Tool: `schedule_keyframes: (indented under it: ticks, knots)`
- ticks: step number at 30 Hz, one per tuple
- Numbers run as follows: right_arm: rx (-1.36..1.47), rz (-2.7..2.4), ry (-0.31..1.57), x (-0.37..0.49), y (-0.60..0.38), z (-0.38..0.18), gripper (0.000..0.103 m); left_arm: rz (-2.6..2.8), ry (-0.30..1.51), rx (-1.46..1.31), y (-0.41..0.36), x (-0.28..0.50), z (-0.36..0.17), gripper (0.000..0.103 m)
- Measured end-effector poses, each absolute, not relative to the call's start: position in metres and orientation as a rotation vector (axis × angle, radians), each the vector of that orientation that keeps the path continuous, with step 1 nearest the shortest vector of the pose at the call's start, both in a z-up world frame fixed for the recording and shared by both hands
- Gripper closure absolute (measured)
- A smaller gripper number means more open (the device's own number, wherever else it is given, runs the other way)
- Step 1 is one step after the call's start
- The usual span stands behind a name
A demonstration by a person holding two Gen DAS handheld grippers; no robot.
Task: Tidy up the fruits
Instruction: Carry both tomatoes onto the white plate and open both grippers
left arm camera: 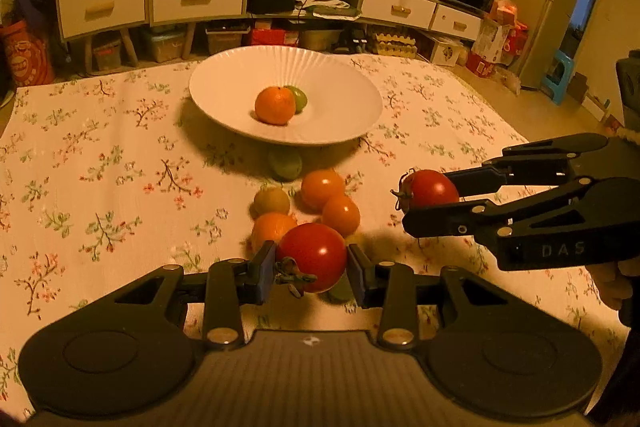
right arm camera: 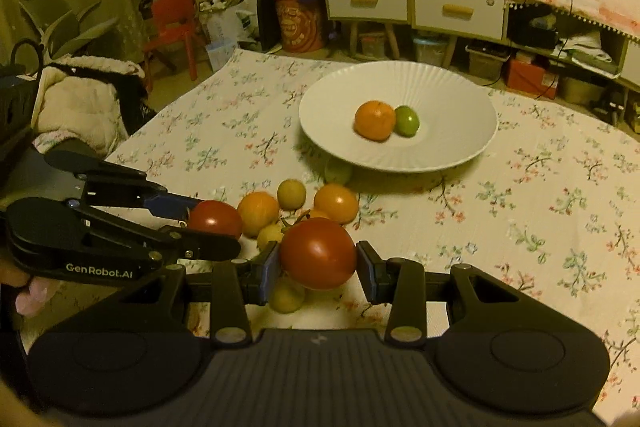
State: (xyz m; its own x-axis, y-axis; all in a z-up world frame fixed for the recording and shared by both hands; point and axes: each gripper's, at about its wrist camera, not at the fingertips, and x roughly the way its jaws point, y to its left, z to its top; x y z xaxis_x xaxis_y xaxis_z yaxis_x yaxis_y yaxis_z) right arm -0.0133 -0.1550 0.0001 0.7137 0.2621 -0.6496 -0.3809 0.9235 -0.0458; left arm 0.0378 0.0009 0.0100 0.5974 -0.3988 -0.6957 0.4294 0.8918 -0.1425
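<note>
So we've got a round red tomato in each gripper right now, and the wide white fluted bowl [left arm camera: 224, 75] sits across the flowery cotton tablecloth [left arm camera: 100, 167] with just a round orange mandarin [left arm camera: 275, 105] and a small green fruit [left arm camera: 299, 97] touching each other in its middle.

Our guess at the step: carry both tomatoes over and set them in the bowl. To do it well, we'd say lift clear of the loose pile first, since the small orange and yellowish fruits [left arm camera: 322, 187] sit right under and just ahead of the left gripper and any low sweep could knock them rolling. Then come over the rim high enough, lower into the bare part of the bowl beside the mandarin, and only then let go. One at a time seems safer than both together, because the two grippers would crowd each other above the dish.

Fingers: the left gripper [left arm camera: 311, 269] is closed down to tomato width, blue pads [left arm camera: 266, 267] pressed on both sides of its red tomato [left arm camera: 316, 255], stem pointing toward the camera. The right gripper [right arm camera: 317, 265] is the same story, narrowed onto its own red tomato [right arm camera: 318, 253]. Both look squarely held around the middle, raised a little above the cloth as far as we can tell.
</note>
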Motion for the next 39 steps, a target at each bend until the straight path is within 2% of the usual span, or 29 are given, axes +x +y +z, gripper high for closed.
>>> schedule_keyframes:
  ticks: [22, 39]
  knots:
    - [-0.181, 0.305, 0.589, 0.031, -0.165, 0.021, 0.066, -0.403, 0.701, -0.022, -0.015, 0.092, 0.027, 0.067]
    - [-0.162, 0.253, 0.622, 0.079, -0.184, 0.017, 0.066, -0.345, 0.698, 0.020, -0.027, 0.162, 0.035, 0.067]
